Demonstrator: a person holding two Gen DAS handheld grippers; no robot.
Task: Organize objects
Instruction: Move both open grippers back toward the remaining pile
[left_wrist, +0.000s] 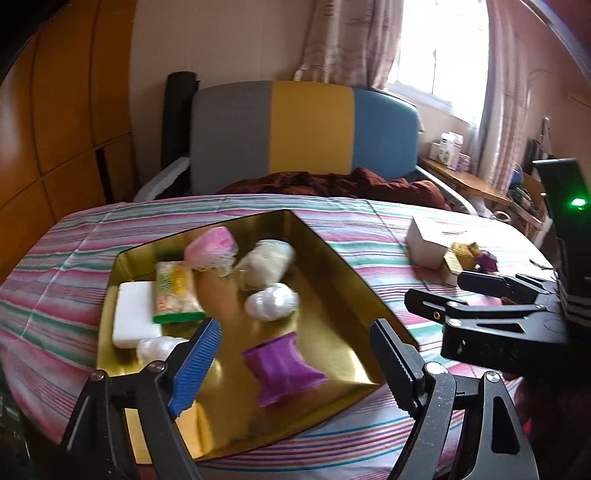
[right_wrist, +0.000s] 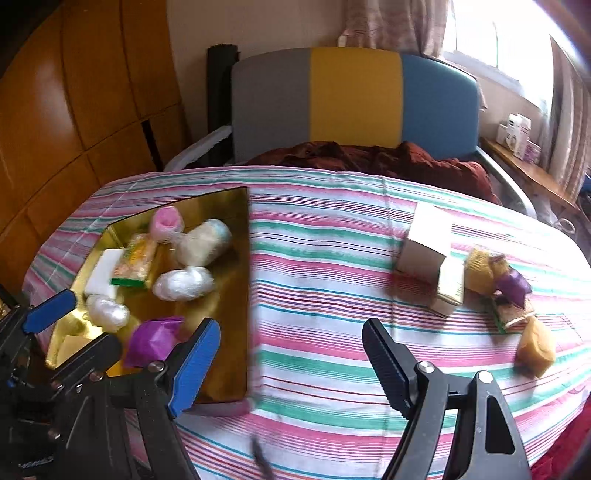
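The left gripper (left_wrist: 295, 354) has its jaws apart and empty over the near end of the gold tray (left_wrist: 332, 251); the purple spool (left_wrist: 282, 363) lies on the tray floor just beyond them, probably let go there. It lies on its side, long axis running from the tray's near left toward its far right wall. The right gripper (right_wrist: 291, 362) is likewise spread and empty, over the striped cloth (right_wrist: 325, 236) right of the tray. Farther right of the tray, well apart from it, wait the white box (right_wrist: 424, 240) and small loose packets (right_wrist: 509, 291), apparently still unsorted.
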